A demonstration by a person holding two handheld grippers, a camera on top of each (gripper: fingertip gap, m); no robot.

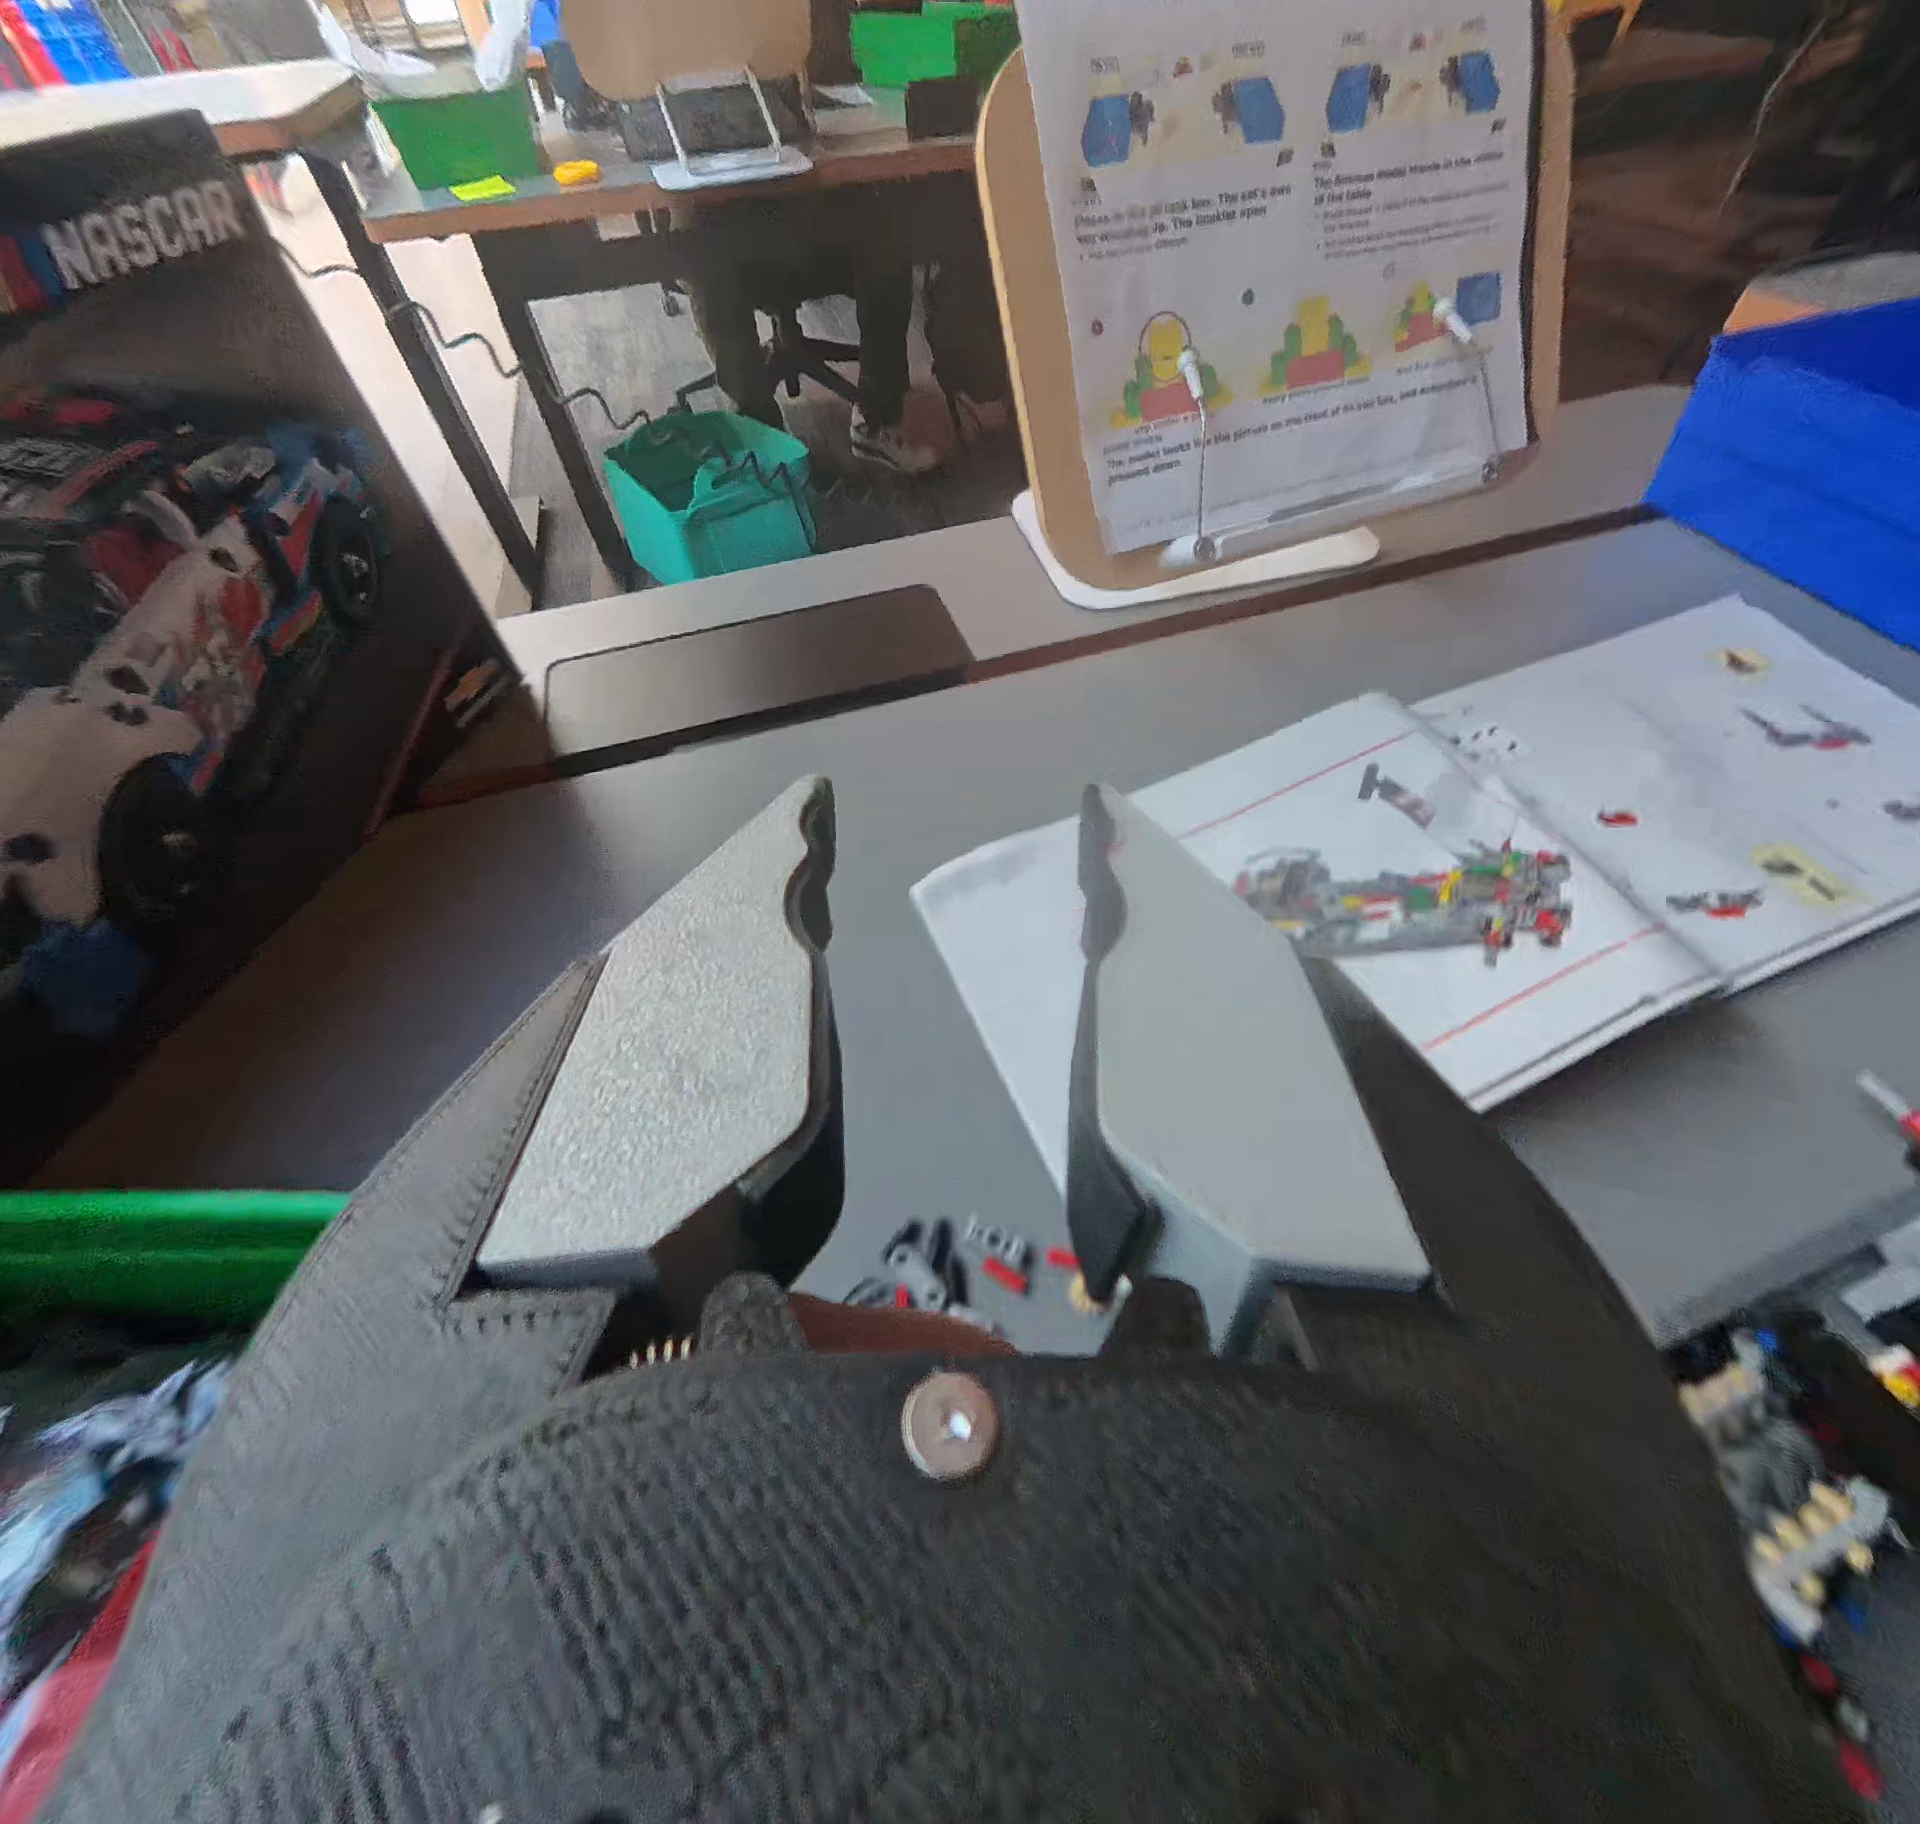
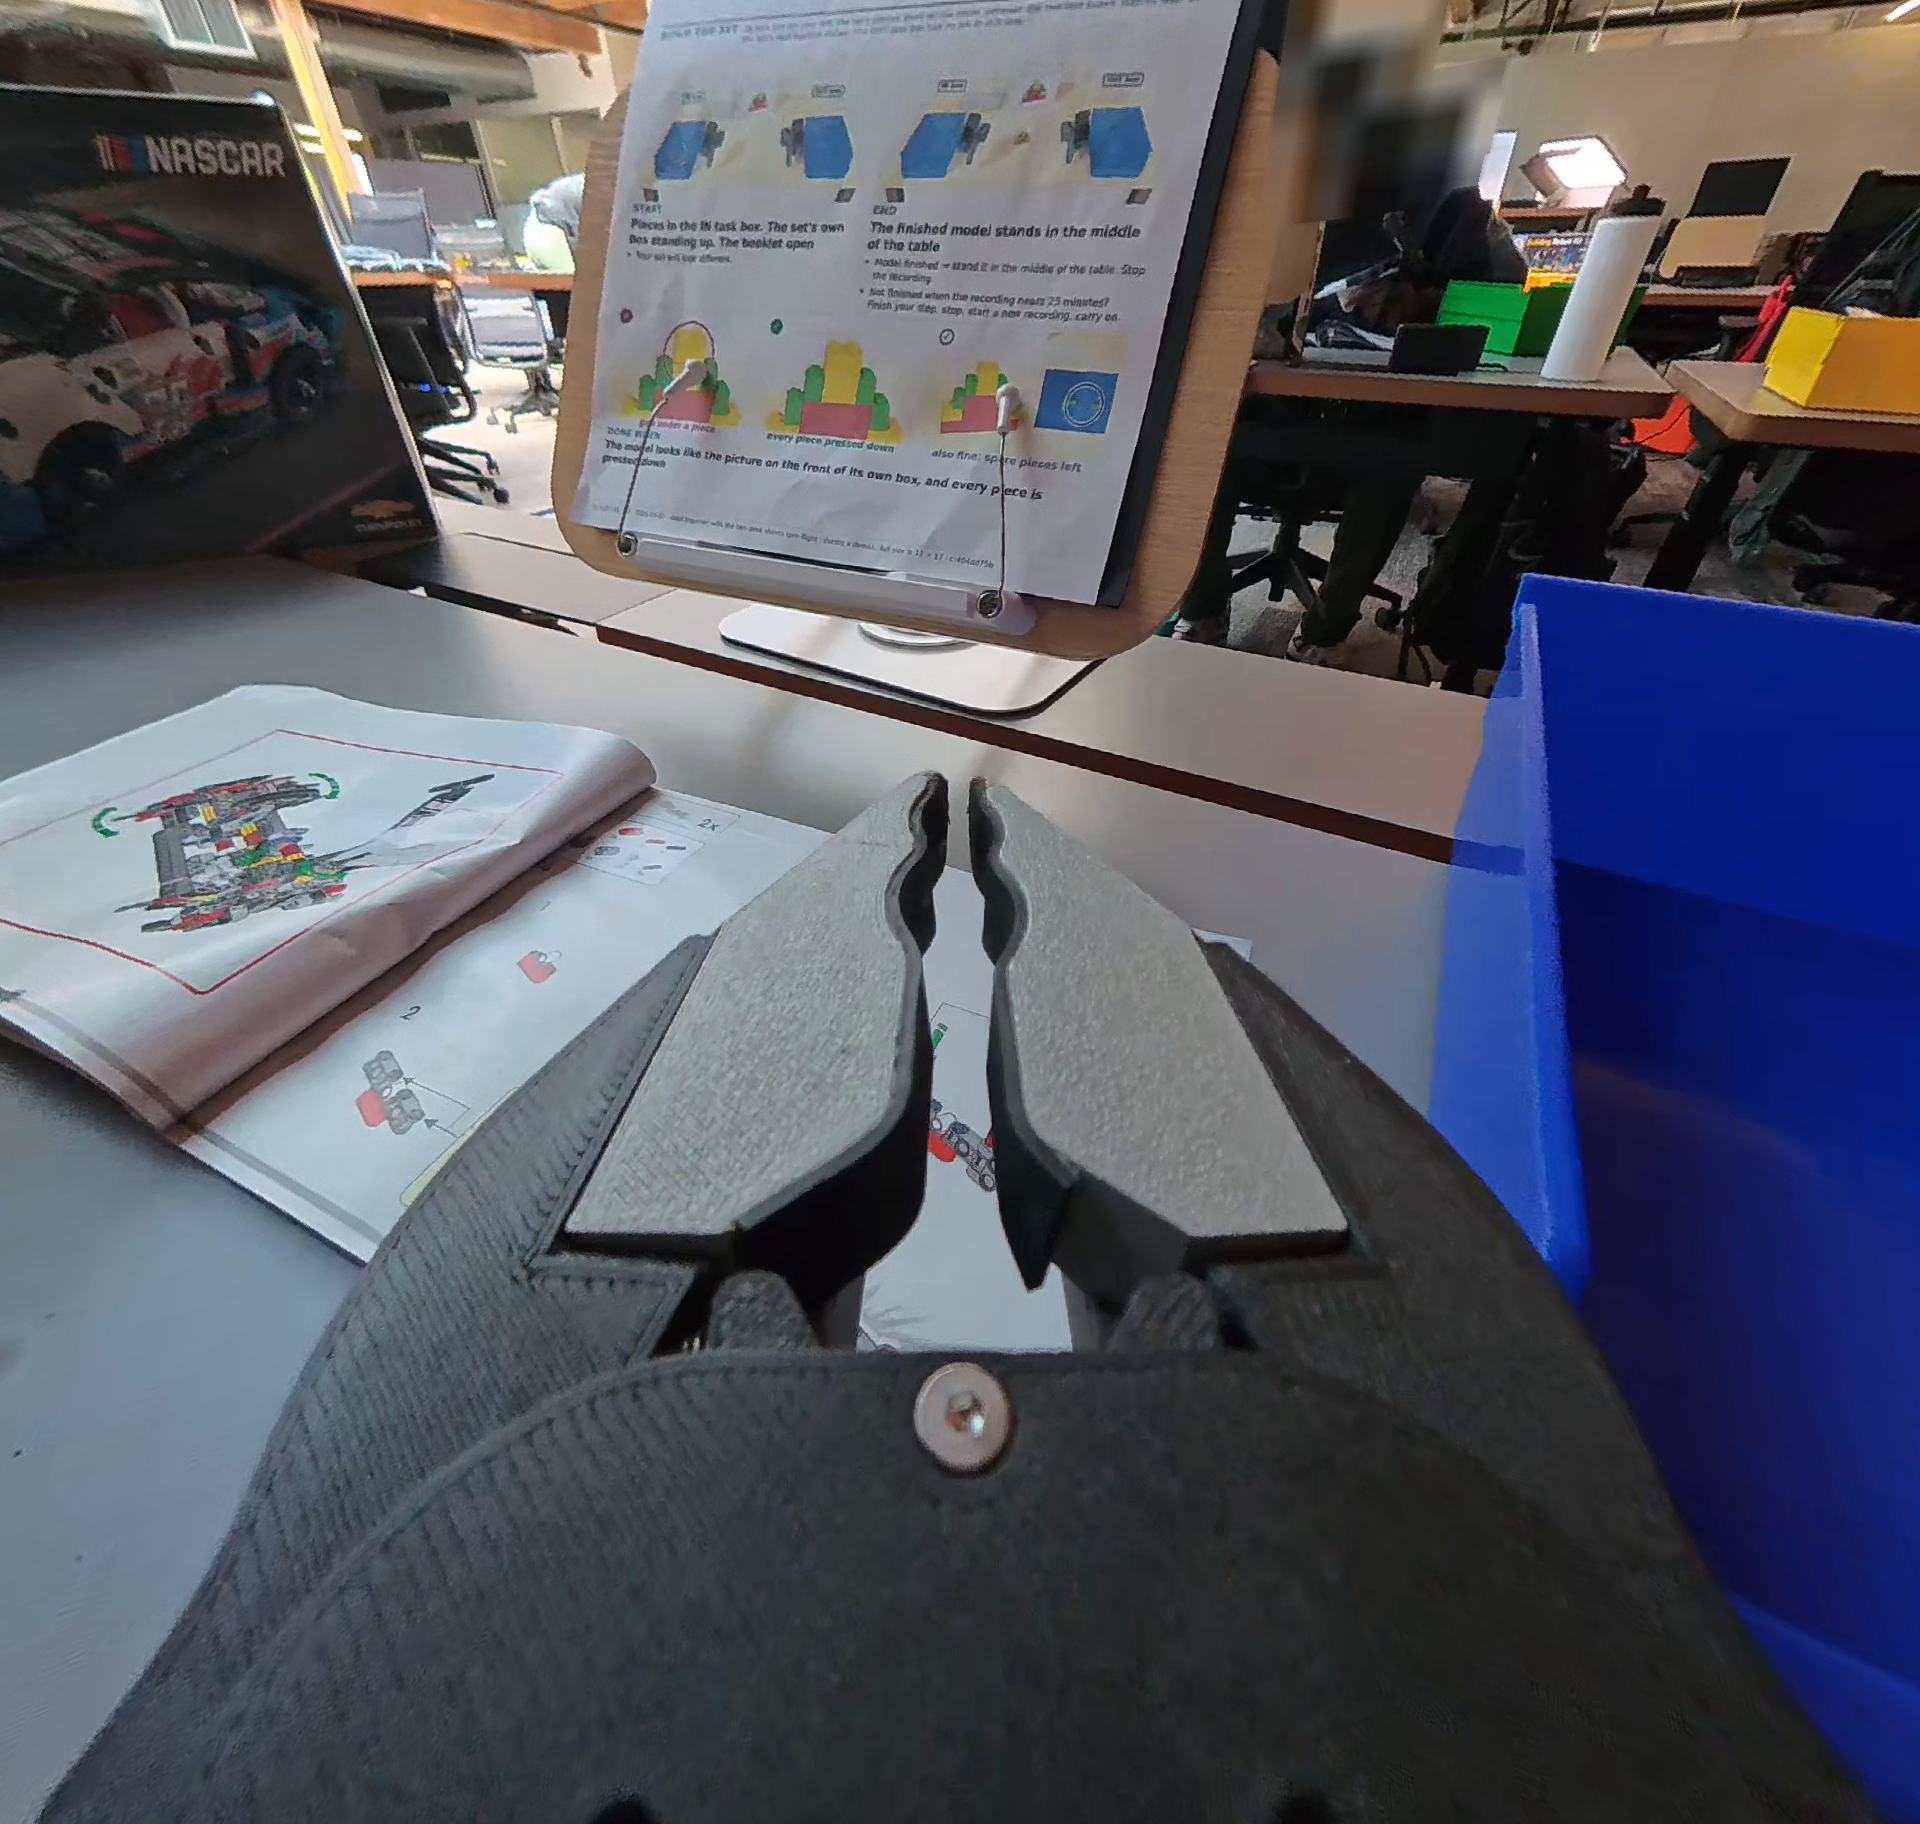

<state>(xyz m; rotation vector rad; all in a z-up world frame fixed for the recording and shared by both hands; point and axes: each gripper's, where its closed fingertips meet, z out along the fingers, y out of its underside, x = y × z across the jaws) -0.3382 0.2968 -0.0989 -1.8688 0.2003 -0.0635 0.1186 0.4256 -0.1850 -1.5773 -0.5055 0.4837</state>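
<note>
Left gripper (image 1: 956, 844) is hovering spread and empty over grey table (image 1: 675, 901) | small loose plastic building pieces (image 1: 956, 1265) are lying beneath it: light, rigid, probably slippery | right gripper (image 2: 958, 818) is hanging nearly pressed together, empty, above open paper instruction booklet (image 2: 312, 891), beside blue plastic bin (image 2: 1714, 943)

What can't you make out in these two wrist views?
- Small loose pieces, left wrist view: blurred and partly hidden by the left gripper, so their kinds are unclear.
- Pile at lower left, left wrist view: blurred and cut off by the edge.
- Blue bin, right wrist view: cut off by the right edge; contents unseen.
- Booklet page under the right gripper: mostly covered.
</note>
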